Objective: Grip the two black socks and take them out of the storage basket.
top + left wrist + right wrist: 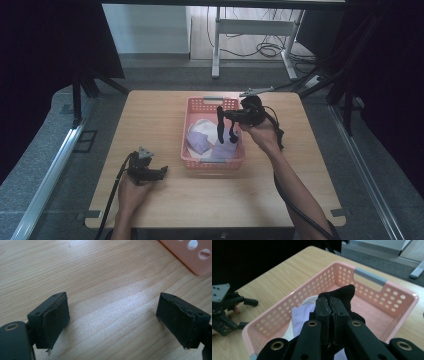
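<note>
A pink perforated basket (191,107) (372,292) stands on the wooden table (150,115) and holds white and lilac cloths (200,140) (299,312). Over the basket, my right gripper (220,120) (329,305) is shut on a black sock (221,134) (345,293) that hangs down from the jaws above the cloths. My left gripper (161,172) (113,315) rests low over bare table to the left of the basket, jaws wide apart with nothing between them; it also appears in the right gripper view (247,313).
The basket's corner (192,257) lies just beyond the left gripper. Bare wood stretches left, right and in front of the basket. Dark curtains flank the table, and a desk frame (250,30) with cables stands on the floor behind.
</note>
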Available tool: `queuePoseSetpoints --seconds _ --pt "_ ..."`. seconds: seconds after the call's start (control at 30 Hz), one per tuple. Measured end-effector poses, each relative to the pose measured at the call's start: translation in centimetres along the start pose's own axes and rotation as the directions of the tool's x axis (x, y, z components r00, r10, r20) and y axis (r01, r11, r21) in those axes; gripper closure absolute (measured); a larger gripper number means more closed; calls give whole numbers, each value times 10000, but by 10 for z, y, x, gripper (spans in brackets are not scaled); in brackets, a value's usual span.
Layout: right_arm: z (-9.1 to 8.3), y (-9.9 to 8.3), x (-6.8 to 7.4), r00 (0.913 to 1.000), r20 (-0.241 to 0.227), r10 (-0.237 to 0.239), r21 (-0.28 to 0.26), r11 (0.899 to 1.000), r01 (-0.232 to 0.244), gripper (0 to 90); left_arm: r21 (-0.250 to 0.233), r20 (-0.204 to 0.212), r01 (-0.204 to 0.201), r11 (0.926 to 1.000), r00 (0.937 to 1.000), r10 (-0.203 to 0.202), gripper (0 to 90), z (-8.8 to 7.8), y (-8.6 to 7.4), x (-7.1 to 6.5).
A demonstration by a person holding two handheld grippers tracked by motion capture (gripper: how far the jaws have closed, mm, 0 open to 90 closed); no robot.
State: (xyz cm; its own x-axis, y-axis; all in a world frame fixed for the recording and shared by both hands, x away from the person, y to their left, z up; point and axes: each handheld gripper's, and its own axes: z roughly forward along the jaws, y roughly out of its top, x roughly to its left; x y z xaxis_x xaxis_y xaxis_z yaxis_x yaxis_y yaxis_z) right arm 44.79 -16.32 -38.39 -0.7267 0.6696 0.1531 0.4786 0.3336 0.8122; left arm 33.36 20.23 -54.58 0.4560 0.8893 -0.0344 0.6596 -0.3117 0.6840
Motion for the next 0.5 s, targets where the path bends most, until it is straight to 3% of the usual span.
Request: queuePoseSetpoints --seconds 0.5 --pt "-19 25 5 9998 -180 90 -719 9974 -102 861 -34 -20 5 10000 10000 -5 109 0 0 0"
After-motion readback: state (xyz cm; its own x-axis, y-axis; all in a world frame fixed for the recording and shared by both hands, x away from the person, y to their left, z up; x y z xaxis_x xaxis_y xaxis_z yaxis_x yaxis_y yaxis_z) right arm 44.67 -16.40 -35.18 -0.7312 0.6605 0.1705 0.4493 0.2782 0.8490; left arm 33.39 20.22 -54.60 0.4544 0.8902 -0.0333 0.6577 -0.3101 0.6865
